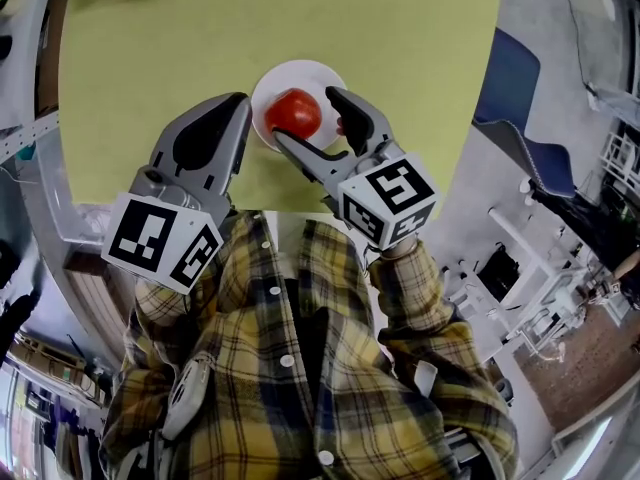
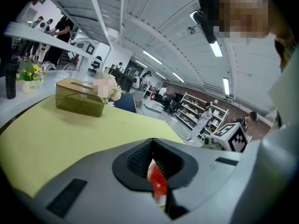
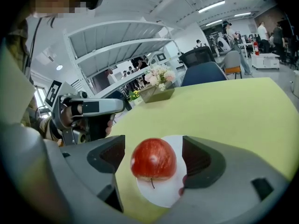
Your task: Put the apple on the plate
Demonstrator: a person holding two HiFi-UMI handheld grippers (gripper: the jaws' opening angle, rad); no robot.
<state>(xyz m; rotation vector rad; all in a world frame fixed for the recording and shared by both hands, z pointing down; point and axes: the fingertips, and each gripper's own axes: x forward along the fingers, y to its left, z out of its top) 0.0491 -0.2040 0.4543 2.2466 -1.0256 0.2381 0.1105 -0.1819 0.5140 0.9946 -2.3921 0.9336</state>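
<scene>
A red apple (image 1: 293, 114) (image 3: 153, 158) rests on a small white plate (image 1: 300, 74) (image 3: 161, 193) on the yellow-green tabletop (image 1: 150, 48). My right gripper (image 1: 306, 115) is open around the apple, one jaw on each side with a gap showing between each pad and the fruit. Just left of the plate, my left gripper (image 1: 238, 103) (image 3: 88, 108) has its jaws shut with nothing held. In the left gripper view only a sliver of the red apple (image 2: 157, 183) shows through the slit between the jaws.
At the table's far side stands an olive box with flowers (image 2: 79, 101) (image 3: 156, 92). Blue chairs (image 1: 520, 118) stand to the right of the table. The table edge runs close to the person's plaid shirt (image 1: 290, 348). People and shelves are in the background.
</scene>
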